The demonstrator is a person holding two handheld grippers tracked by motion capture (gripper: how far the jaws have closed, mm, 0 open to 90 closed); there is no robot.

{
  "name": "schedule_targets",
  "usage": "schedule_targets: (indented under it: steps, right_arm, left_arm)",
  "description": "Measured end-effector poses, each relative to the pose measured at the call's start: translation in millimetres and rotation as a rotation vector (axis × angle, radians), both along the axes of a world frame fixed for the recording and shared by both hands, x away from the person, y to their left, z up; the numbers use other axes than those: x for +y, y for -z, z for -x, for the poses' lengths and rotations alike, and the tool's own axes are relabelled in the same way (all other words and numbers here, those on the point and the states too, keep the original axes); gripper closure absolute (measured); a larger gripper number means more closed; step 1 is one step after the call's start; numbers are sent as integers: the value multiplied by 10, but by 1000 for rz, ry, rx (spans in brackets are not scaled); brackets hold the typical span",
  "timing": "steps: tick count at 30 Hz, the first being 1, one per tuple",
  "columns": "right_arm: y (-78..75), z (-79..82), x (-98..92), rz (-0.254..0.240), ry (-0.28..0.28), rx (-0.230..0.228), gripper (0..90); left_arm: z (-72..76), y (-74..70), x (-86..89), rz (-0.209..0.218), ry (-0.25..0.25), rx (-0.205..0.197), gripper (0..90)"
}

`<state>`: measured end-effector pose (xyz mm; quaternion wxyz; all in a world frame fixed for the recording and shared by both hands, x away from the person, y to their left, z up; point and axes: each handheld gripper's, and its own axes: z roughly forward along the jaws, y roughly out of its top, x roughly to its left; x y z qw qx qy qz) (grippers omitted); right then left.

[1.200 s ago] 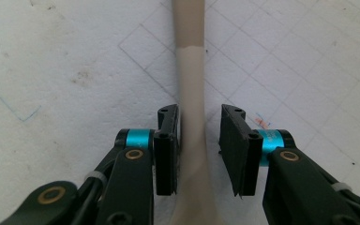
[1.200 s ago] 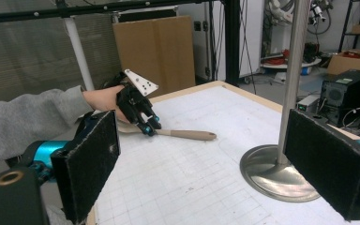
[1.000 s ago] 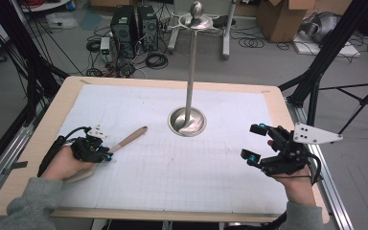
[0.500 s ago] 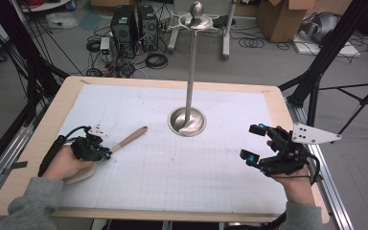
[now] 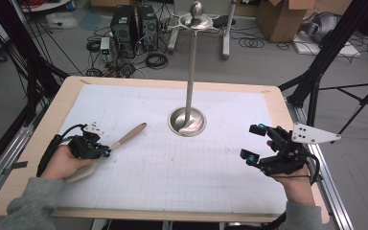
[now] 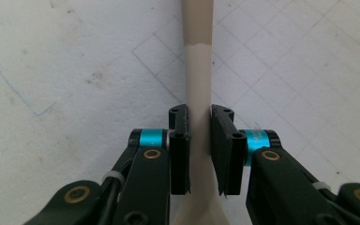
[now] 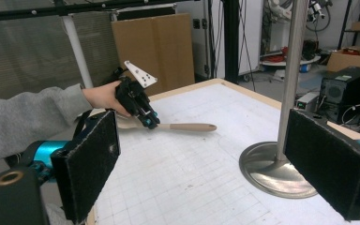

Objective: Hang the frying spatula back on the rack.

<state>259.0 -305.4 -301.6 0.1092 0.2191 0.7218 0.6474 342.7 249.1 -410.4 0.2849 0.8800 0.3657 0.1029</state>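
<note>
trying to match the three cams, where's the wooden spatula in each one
High view: wooden spatula lies left of centre, in the left gripper.
Left gripper view: its handle runs up the middle, clamped between the jaws.
Right gripper view: left of centre, on the table.
Shared landmark: the metal stand.

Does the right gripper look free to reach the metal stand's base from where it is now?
Probably yes. The right gripper is open, holds nothing, and bare table lies between it and the stand's base.

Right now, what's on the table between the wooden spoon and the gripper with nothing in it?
Nothing: in the high view, just bare gridded mat lies between spoon and right gripper.
</note>
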Motion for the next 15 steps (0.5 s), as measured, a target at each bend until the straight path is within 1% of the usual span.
schedule_targets:
  steps: [1,2,5,6,8,12,15]
  right_arm:
    - [1,-2,2,2,-1,-1,101]
    - [1,-3,2,2,-2,-2,101]
    - [1,-4,0,2,-3,-2,101]
    - [1,-5,-2,1,-2,-4,101]
    - [1,-2,-7,-2,-1,0,101]
    - [7,-8,-10,-1,1,0,101]
    - [13,-14,-7,-3,-1,2,101]
  left_arm:
    - [6,-6,-2,14,1,-2,777]
    - [11,-22,-2,13,6,-2,777]
    - [29,-55,-21,36,17,-13,777]
    - [35,-77,-30,38,28,-18,777]
    - [50,-118,-51,38,39,-30,777]
    - [79,-197,-85,66,55,-53,777]
    - [88,-246,-101,76,60,-69,777]
